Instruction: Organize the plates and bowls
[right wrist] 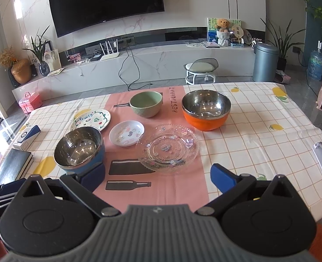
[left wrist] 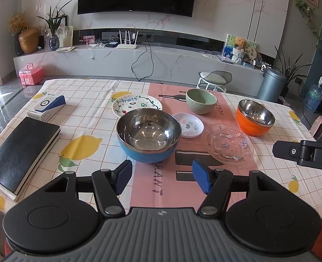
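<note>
Steel-lined and blue outside, the blue bowl stands upright, mouth up, just ahead of the left gripper in the left wrist view. The fingers are spread wide and hold nothing; the gap lines up with the bowl's near wall, which suggests it as the first pick. Behind it the Fruity plate lies flat, partly hidden by the bowl's rim. To the right sit the small white plate, the green bowl, the glass plate and the orange bowl, all apart on the surface and none stacked, so sorting has probably not begun. A black notebook and a white box lie at the left, clear of the dishes.

From the right wrist view, the right gripper also hangs wide open and empty, its gap facing the glass plate, flat and near. The blue bowl sits just beyond the left-hand finger. The orange bowl and green bowl stand upright farther back, with the small white plate and Fruity plate between. Being round, none has a long axis; the bowls open upward, ready to nest.
</note>
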Motion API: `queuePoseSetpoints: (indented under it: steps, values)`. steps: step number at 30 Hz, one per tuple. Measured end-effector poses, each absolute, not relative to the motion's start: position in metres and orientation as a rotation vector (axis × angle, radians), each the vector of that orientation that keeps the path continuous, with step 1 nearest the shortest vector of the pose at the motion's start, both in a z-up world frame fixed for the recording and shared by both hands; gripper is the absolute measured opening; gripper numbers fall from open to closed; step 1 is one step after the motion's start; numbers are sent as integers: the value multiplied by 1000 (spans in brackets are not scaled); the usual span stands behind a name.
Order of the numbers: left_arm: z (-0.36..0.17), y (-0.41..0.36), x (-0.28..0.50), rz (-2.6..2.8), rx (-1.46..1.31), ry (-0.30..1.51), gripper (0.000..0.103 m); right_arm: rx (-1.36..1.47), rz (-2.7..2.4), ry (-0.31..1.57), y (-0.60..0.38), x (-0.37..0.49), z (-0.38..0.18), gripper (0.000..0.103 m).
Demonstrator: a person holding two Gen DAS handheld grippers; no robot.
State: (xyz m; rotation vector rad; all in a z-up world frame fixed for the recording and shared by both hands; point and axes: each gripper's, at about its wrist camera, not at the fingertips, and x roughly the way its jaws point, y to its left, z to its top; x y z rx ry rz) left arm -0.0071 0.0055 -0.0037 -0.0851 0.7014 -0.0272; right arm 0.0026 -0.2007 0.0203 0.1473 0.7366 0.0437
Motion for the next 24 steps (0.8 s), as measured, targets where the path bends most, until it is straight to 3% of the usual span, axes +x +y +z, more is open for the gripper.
queuePoseSetpoints:
  steps: [24]
  values:
    - [-9, 10, -10, -22, -102, 721, 75, 137, 55, 756, -191, 6, 16, 101]
